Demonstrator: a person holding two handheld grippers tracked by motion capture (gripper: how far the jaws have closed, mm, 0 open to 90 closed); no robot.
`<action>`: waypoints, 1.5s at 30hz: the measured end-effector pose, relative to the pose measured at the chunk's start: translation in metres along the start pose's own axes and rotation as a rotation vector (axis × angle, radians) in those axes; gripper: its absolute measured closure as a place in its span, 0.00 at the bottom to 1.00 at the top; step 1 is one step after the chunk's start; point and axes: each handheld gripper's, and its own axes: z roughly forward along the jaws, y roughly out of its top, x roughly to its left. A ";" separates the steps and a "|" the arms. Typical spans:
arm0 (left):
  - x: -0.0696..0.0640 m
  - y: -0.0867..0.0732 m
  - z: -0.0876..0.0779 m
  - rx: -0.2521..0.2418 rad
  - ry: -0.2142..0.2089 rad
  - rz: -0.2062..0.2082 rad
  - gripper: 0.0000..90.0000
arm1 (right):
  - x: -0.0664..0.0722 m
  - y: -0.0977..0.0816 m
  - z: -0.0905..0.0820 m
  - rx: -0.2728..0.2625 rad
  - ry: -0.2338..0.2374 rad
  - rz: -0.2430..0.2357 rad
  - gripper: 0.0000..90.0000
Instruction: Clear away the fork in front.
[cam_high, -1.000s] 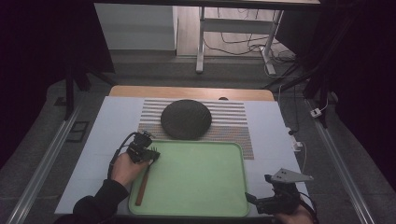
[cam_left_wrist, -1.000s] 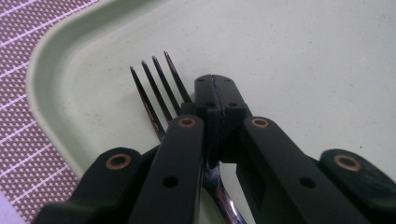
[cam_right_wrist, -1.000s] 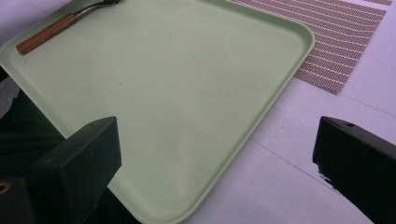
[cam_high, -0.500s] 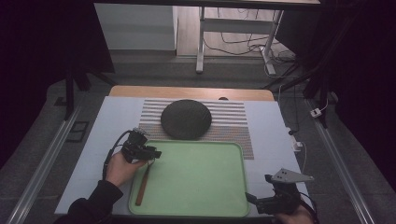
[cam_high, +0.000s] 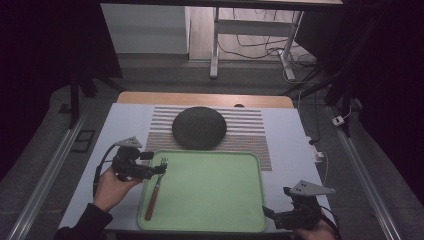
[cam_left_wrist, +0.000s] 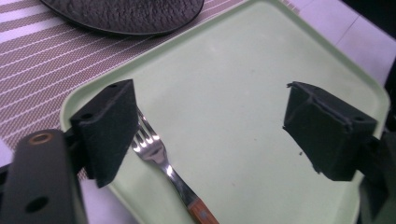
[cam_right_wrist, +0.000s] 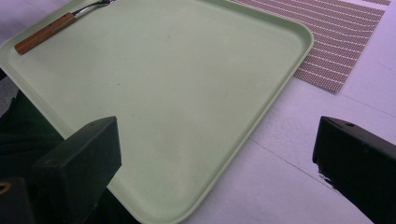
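Pale surface (cam_high: 125, 125) under dim light, edged at the far side by a wooden strip. Striped placemat (cam_high: 250, 135) spread across the middle, bearing a dark round textured plate (cam_high: 199, 127) at its centre. Green tray (cam_high: 210, 192) set just near of the plate, overlapping the placemat's near edge and reaching close to the near edge of the surface.

Fork (cam_high: 155, 189) with a wooden handle lying in the tray along its left rim, tines toward the far side, handle toward the near side. Seen again in the left gripper view (cam_left_wrist: 163, 165), tines up, resting flat on the green floor of the tray.

Left tongs (cam_high: 159, 170) held at the tray's far left corner, just beside and above the fork's tines; jaws just opened, now standing wide, nothing pressed between them, fork lying loose below. Left hand (cam_high: 112, 187) beside the tray's left rim.

Right tongs (cam_high: 267, 214) at the tray's near right corner, jaws wide and gripping nothing, tray rim (cam_right_wrist: 280, 79) between and below them in the right gripper view.

Beyond the surface: grey floor, metal rails along both sides, white table legs (cam_high: 215, 45) and loose cables (cam_high: 260, 47) at the far end, darkness left and right.
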 end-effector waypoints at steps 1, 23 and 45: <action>-0.002 -0.003 -0.004 -0.004 0.001 0.001 0.18 | 0.000 0.000 0.000 0.000 0.000 -0.001 0.01; -0.018 -0.064 -0.071 -0.088 0.037 -0.027 0.00 | 0.000 0.000 0.000 0.003 -0.008 0.006 0.01; -0.026 -0.107 -0.090 -0.024 0.130 -0.072 0.00 | 0.001 0.000 -0.001 0.005 -0.020 0.015 0.01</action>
